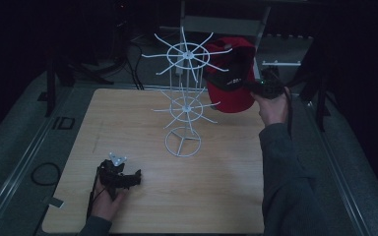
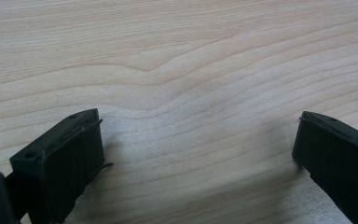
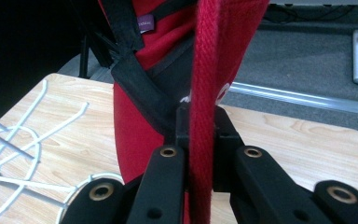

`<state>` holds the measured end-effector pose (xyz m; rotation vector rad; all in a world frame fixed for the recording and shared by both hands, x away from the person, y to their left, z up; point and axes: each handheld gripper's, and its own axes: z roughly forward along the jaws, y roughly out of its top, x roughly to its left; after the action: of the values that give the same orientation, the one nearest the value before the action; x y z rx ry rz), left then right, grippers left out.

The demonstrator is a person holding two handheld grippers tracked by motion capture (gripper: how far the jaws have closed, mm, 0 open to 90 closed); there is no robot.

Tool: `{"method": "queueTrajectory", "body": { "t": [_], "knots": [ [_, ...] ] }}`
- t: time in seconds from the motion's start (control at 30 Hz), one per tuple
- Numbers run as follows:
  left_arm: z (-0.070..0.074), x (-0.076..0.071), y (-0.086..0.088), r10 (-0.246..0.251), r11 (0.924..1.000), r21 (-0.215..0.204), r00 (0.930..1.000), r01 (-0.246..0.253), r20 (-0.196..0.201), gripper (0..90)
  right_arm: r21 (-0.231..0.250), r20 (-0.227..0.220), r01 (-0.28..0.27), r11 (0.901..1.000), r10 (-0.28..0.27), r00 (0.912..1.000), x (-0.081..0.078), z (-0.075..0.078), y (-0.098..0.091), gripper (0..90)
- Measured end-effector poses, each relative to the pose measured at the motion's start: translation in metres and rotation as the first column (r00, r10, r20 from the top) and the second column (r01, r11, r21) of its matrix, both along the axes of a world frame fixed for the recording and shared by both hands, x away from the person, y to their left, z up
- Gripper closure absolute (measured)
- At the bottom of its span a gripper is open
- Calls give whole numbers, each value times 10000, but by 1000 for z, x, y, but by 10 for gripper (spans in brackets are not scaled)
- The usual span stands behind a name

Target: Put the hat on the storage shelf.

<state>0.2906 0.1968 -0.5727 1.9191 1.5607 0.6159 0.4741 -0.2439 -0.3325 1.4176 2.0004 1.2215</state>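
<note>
Resting low on the near left part of the wooden tabletop (image 1: 216,196), my left gripper (image 1: 137,178) lies in my left hand (image 1: 109,204). In the left gripper view its two black fingers (image 2: 70,158) stand wide apart, with bare wood grain between them, and they hold nothing. They seem to be just above the wood or on it; I cannot tell which.

Further from me, near the middle of the tabletop, stands a white wire rack (image 1: 184,93). It has a round base ring, a thin upright post and two tiers of spokes that spread out like a wheel, the upper tier wider than the lower one.

Beyond it and to the right, my right hand (image 1: 273,109) is raised and holds my right gripper (image 1: 252,87) level with the rack. Its fingers (image 3: 168,186) are closed tightly on a red cap (image 1: 231,78), pinching a red strap (image 3: 209,116) between them. The cap hangs in the air just beside the upper spokes, which reach toward it; whether it touches them I cannot tell. Black lining (image 3: 135,88) is visible inside the cap.

Behind the tabletop the floor is grey, with metal frame legs (image 1: 262,29).
</note>
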Motion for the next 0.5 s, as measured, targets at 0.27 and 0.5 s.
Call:
{"method": "queueTrajectory", "body": {
  "t": [0.27,0.5],
  "knots": [
    [0,0,0,-6,10000,2,10000,6,-10,19,62,258,-333,9994,331,9991,-7,16,3,858],
    [0,0,0,-4,10000,1,10000,4,-11,20,250,376,-588,9980,578,9976,-12,23,5,858]
  ]
}}
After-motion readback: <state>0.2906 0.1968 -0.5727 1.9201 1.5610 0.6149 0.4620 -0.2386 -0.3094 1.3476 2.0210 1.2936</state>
